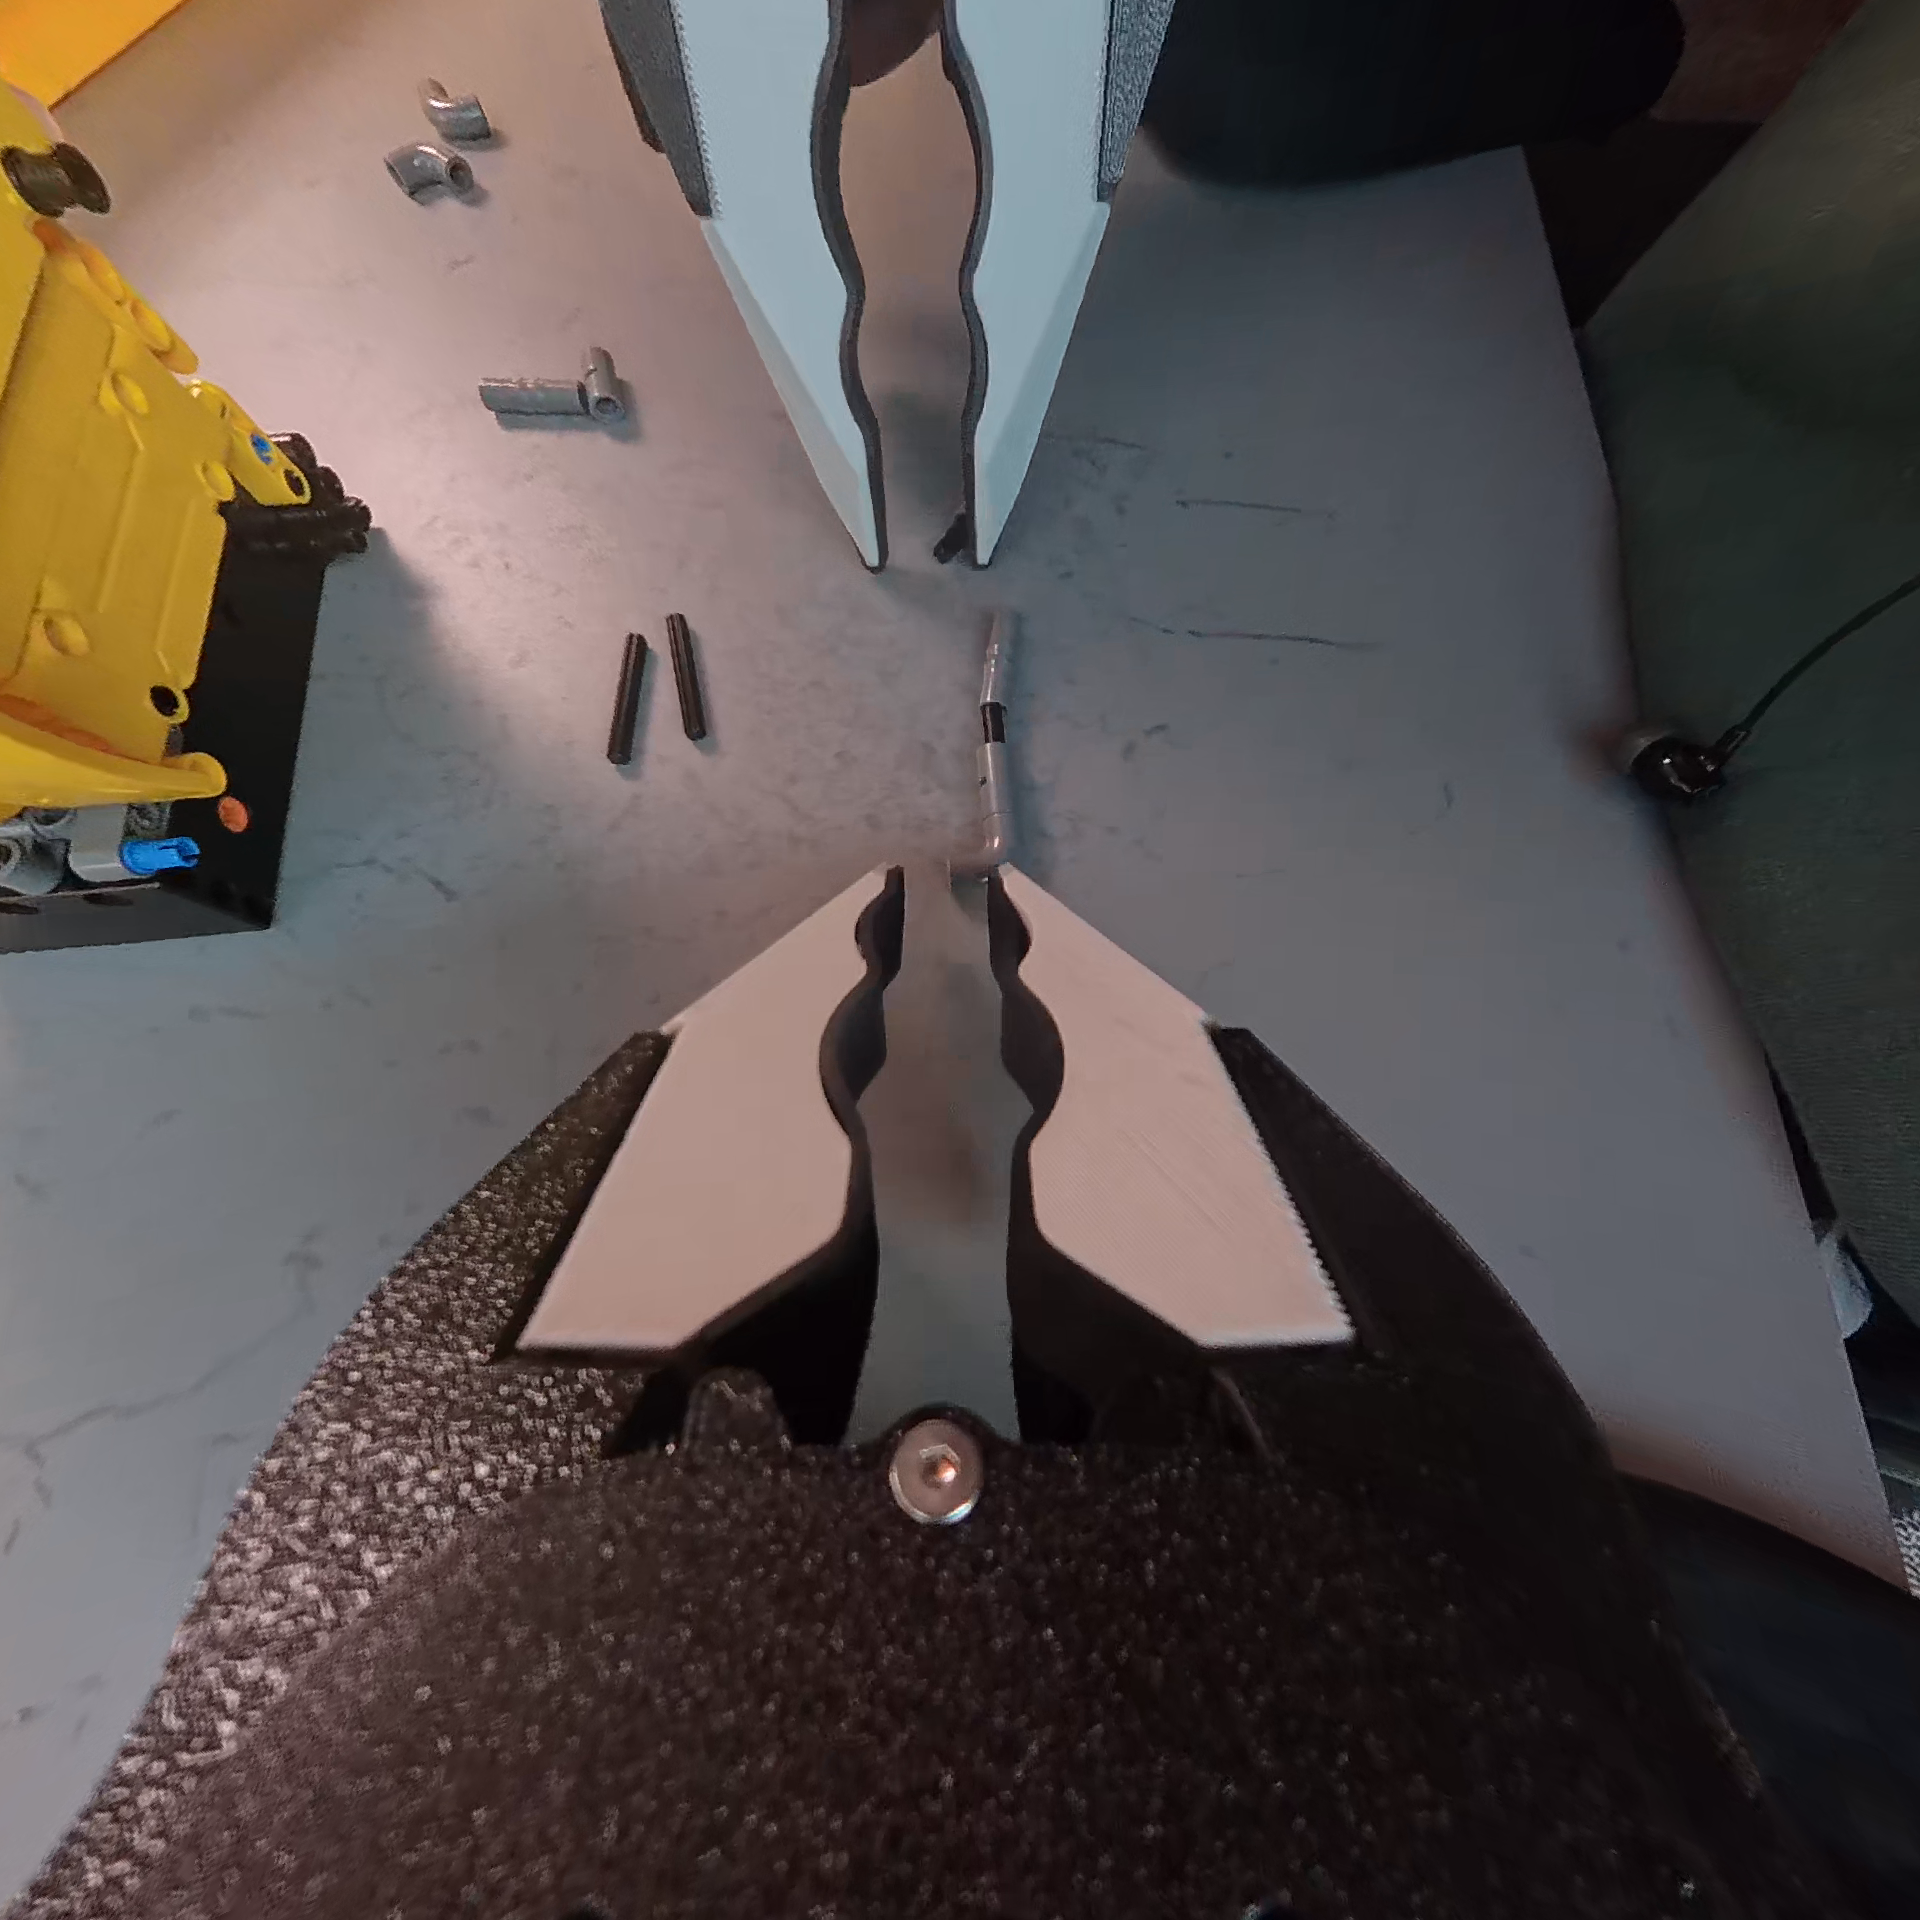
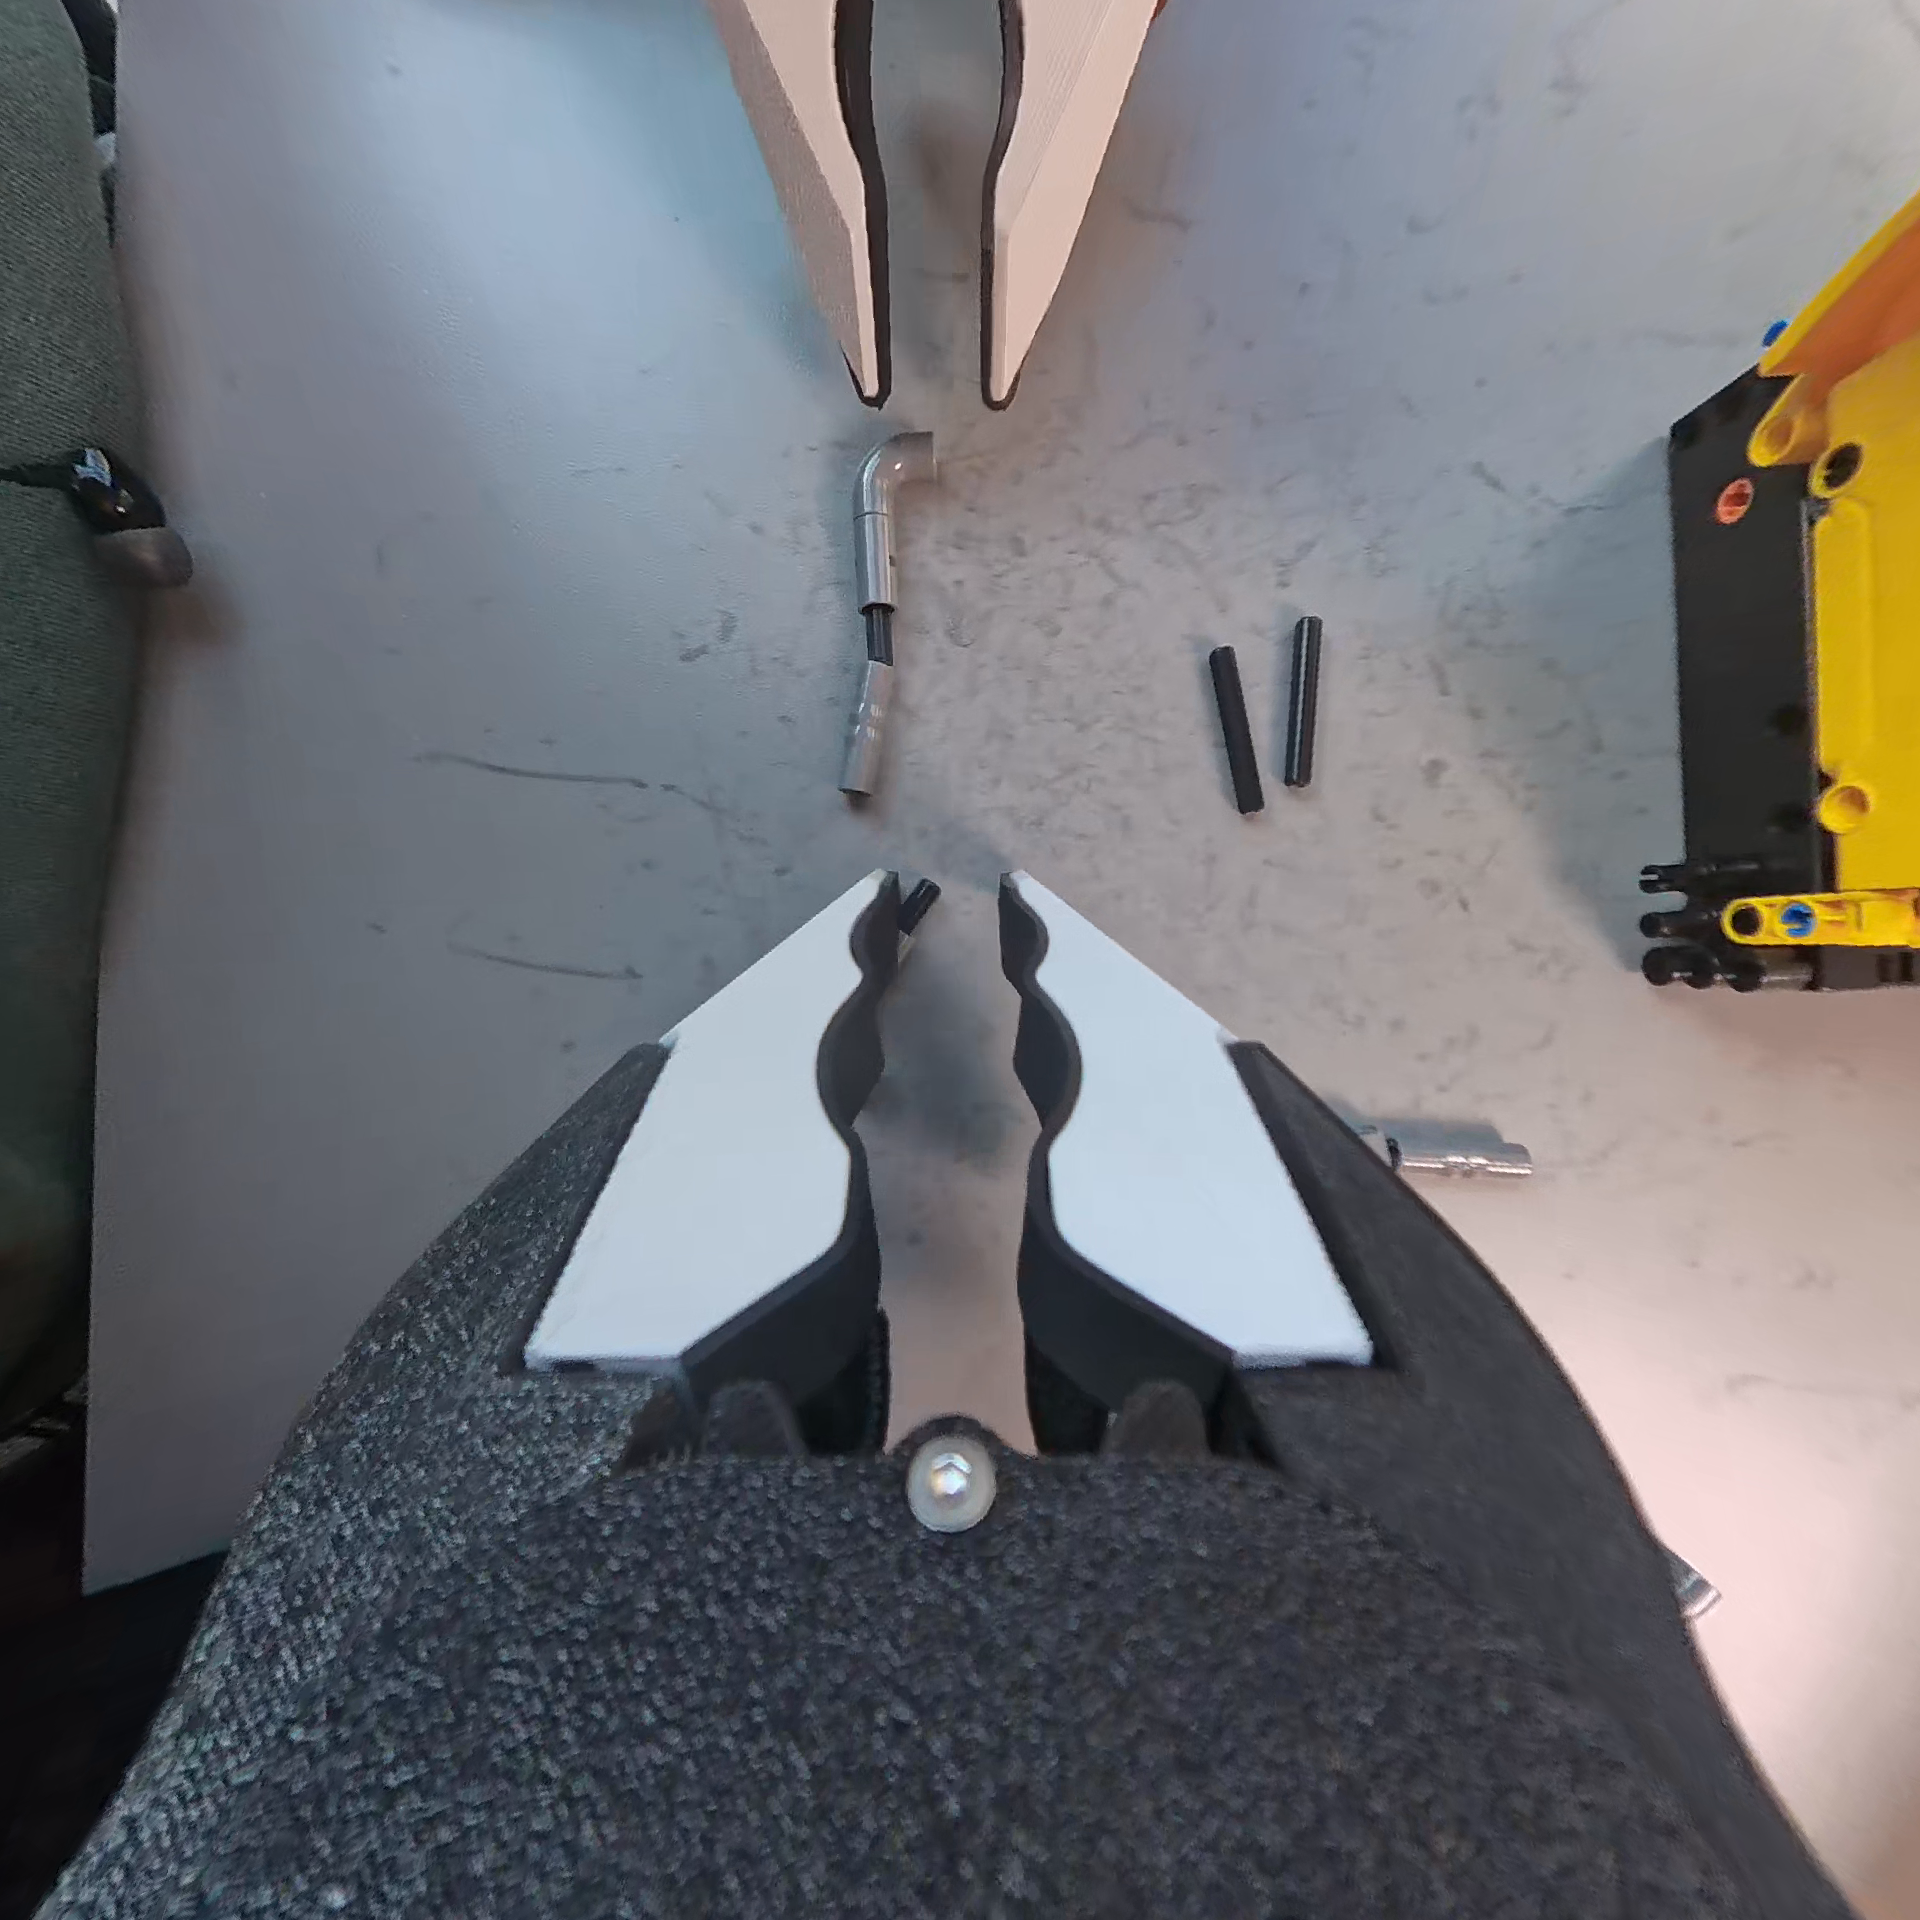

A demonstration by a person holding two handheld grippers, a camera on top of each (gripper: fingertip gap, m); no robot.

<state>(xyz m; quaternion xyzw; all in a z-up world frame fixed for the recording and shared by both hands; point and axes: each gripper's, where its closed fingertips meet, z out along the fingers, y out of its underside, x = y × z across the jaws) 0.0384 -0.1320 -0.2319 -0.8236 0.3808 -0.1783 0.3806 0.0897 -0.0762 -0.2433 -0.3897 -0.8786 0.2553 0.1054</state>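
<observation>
A grey tube assembly lies on the grey table: an elbow, a straight tube, a short black axle and an angled connector in a row. It also shows in the right wrist view. My left gripper is open, and its right fingertip is at the assembly's elbow end. My right gripper is open at the other end, facing the left one. A small black pin sits against its left pad, not clamped. The right gripper and the pin also show in the left wrist view, and the left gripper in the right wrist view.
Two black axles lie side by side. A yellow and black brick model stands at the table's side. Loose grey connectors lie beyond. A black earbud sits at the table edge by a green seat. One gripper's finger ends stand about 9 cm off the other's.
</observation>
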